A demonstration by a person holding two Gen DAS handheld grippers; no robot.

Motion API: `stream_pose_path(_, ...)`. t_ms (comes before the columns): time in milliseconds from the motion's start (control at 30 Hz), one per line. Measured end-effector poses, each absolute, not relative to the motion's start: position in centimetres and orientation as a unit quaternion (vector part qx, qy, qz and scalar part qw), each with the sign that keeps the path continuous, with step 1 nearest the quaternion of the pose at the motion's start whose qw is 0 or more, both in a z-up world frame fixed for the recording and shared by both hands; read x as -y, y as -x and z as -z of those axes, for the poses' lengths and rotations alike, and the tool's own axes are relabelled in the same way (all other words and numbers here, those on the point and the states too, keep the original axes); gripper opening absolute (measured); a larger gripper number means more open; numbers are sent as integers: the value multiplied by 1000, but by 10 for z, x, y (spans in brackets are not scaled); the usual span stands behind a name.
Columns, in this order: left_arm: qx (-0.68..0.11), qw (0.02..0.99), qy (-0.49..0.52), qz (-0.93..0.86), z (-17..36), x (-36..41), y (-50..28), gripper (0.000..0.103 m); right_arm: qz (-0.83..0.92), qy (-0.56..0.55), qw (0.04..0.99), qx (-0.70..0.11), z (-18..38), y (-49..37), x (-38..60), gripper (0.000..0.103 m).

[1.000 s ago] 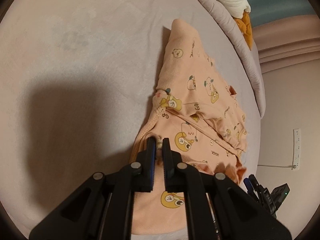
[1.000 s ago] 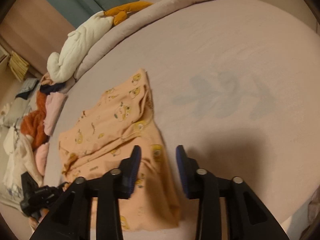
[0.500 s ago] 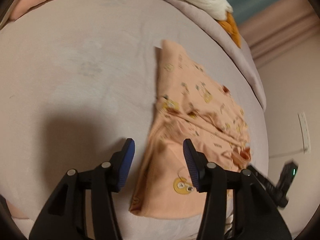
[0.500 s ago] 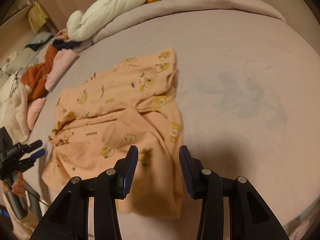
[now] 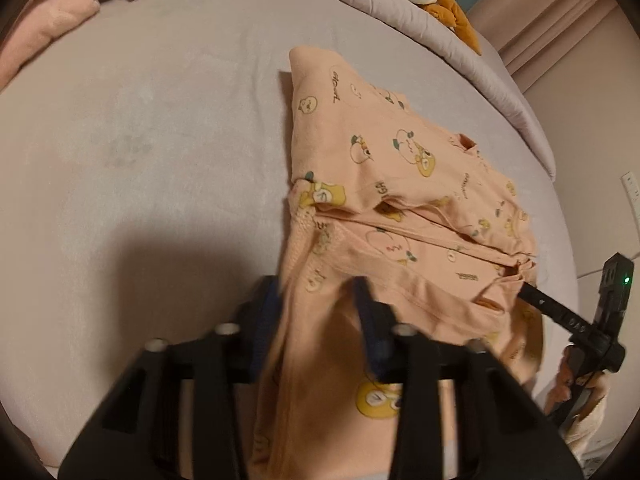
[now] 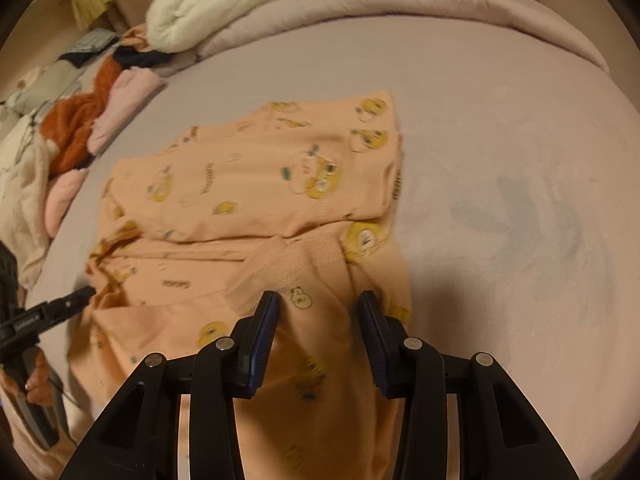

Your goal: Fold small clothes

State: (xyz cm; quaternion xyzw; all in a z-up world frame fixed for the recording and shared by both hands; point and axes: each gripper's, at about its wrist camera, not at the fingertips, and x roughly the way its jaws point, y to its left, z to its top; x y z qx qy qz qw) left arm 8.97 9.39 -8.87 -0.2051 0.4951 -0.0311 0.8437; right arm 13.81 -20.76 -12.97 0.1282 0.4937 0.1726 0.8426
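Under blurred, closing left gripper [image 5: 316,320] and spread right gripper [image 6: 318,336], peach garment [image 5: 400,200], near edge cut off.

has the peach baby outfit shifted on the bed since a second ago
Yes. In the right wrist view the peach outfit now lies spread wider and flatter, reaching further across the bed sheet toward the leaf print.

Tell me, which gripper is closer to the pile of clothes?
Left. The left gripper, jaws closing with the peach garment between them, is on the side toward the pile of clothes; the right gripper hangs over the garment, farther away.
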Motion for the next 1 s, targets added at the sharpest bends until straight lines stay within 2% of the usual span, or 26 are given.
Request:
stream_pose_path(67, -496, 847, 191, 23, 92, -94, -91, 11, -175, -139, 840, -494, 133, -139, 208, 42)
stream_pose_path(100, -494, 847, 193, 22, 93, -95, -92, 10, -175, -142, 841, -492, 133, -137, 209, 36)
stream_pose_path(133, -492, 848, 197, 20, 92, -95, -91, 9, -181, -150, 840, -490, 132, -136, 209, 21)
stream_pose_path(200, -484, 852, 199, 16, 88, -94, -89, 8, -195, -173, 835, -485, 129, -130, 211, 9)
stream_pose_path(567, -480, 863, 155, 8, 68, -84, -78, 10, -213, -235, 865, -389, 73, -87, 241, 8)
stream_pose_path(633, -472, 868, 153, 19, 60, -82, -77, 15, -209, -243, 868, -379, 69, -83, 246, 8)
stream_pose_path(700, -465, 872, 153, 34, 56, -78, -79, 26, -202, -246, 873, -370, 64, -77, 251, 8)
stream_pose_path(1000, -504, 854, 122, 41, 78, -61, -114, 28, -177, -260, 873, -374, 72, -71, 259, 8)
